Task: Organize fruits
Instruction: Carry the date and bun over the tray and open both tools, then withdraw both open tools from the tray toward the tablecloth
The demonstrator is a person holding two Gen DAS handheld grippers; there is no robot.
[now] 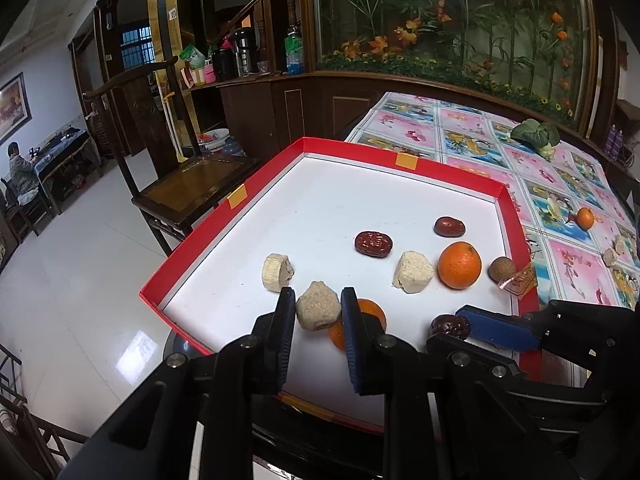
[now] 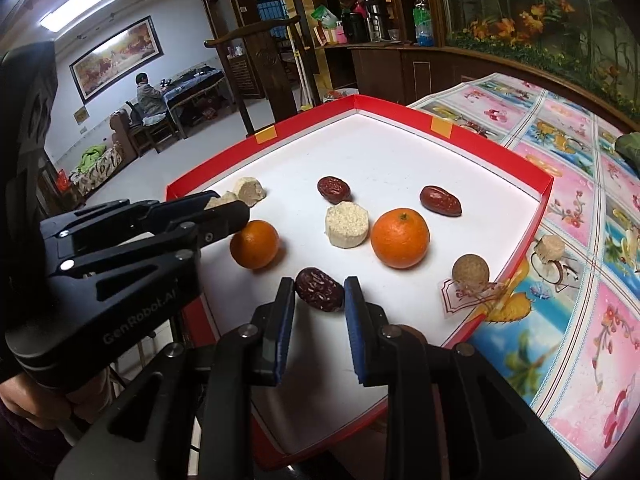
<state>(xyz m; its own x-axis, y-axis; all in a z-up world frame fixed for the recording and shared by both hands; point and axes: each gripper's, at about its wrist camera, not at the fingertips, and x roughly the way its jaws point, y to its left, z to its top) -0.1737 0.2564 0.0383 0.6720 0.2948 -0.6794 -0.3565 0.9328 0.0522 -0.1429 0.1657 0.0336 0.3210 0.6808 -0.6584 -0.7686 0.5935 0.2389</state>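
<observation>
A red-rimmed tray (image 1: pixel 192 240) with a white floor holds the fruit and snacks. My left gripper (image 1: pixel 317 306) is shut on a beige crumbly cake (image 1: pixel 318 312) near the tray's front, with a small orange (image 1: pixel 374 312) just behind it. My right gripper (image 2: pixel 319 294) is shut on a dark red date (image 2: pixel 320 290) low over the tray floor. On the tray lie a larger orange (image 2: pixel 400 238), a round beige cake (image 2: pixel 346 226), two more dates (image 2: pixel 334 189) (image 2: pixel 440 200), another cake (image 2: pixel 250 191) and a brown ball-shaped fruit (image 2: pixel 471 273).
The tray sits at the corner of a table with a flowered cloth (image 1: pixel 472 136). On the cloth lie a small orange (image 1: pixel 585 218), cake pieces (image 1: pixel 612 256) and a green vegetable (image 1: pixel 536 133). A wooden chair (image 1: pixel 180 184) stands left; a person (image 2: pixel 148 96) sits far off.
</observation>
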